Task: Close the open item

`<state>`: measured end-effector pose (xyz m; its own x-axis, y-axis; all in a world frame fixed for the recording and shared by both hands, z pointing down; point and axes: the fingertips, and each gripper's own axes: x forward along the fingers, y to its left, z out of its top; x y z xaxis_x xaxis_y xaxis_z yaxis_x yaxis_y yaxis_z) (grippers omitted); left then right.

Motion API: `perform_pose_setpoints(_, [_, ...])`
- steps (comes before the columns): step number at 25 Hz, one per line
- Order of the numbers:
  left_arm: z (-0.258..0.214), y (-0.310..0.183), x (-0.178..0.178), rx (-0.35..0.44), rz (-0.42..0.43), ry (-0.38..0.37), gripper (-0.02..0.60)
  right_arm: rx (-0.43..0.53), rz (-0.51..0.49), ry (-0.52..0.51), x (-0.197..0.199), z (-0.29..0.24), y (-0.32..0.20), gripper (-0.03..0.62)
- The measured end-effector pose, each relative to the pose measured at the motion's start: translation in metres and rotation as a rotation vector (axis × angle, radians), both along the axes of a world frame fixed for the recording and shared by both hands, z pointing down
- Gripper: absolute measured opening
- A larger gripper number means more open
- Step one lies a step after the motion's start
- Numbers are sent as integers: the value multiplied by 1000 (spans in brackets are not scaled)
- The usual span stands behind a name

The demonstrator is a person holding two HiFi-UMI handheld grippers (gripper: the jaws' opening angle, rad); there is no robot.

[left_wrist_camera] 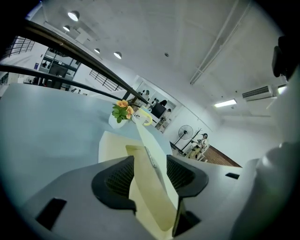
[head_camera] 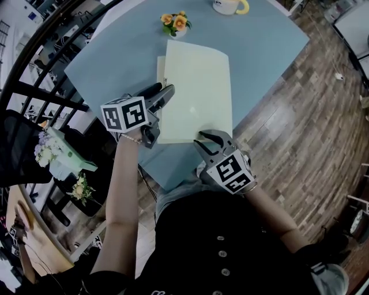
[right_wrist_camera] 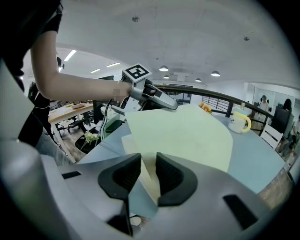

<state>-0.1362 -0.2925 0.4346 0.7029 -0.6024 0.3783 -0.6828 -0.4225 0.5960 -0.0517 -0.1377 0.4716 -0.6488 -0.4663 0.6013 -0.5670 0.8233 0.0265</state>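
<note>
A pale yellow folder [head_camera: 196, 92] is seen lying toward the near edge of the blue-grey table [head_camera: 259, 52], with a lower leaf showing along its left side. The left gripper [left_wrist_camera: 150, 164] has its jaws spread wide around the folder's left edge without pressing it. The folder's near corner is pinched by the jaws of the right gripper [right_wrist_camera: 148, 173]. At the far edge a small pot [head_camera: 176, 24] holding orange flowers and a mug [head_camera: 228, 6] are set; the mug's contents cannot be made out.

A plank floor [head_camera: 300, 115] is running along the right of the grey-blue table [head_camera: 265, 52], and a black railing [head_camera: 40, 92] is curving past its left side. Overhead, round lamps [left_wrist_camera: 72, 16] are glowing in a grey ceiling [left_wrist_camera: 164, 37]. A fan [left_wrist_camera: 185, 131] is standing by the far white wall [left_wrist_camera: 229, 133], where an air conditioner [left_wrist_camera: 258, 93] is hanging.
</note>
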Motion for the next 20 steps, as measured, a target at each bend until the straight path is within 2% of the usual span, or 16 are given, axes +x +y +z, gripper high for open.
perform_pose_setpoints(7, [3, 1, 8, 13, 36, -9, 110, 8, -8, 24, 2, 3, 3, 100])
perform_pose_setpoints(11, [1, 2, 8, 48, 52, -37, 98, -6, -12, 13, 1, 3, 3, 106])
perform_pose_setpoints(12, [2, 2, 6, 52, 51, -48, 97, -15, -8, -1, 1, 3, 3, 83])
perform_pose_setpoints(20, [8, 4, -4, 47, 34, -72, 97, -45, -21, -12, 0, 1, 5, 79])
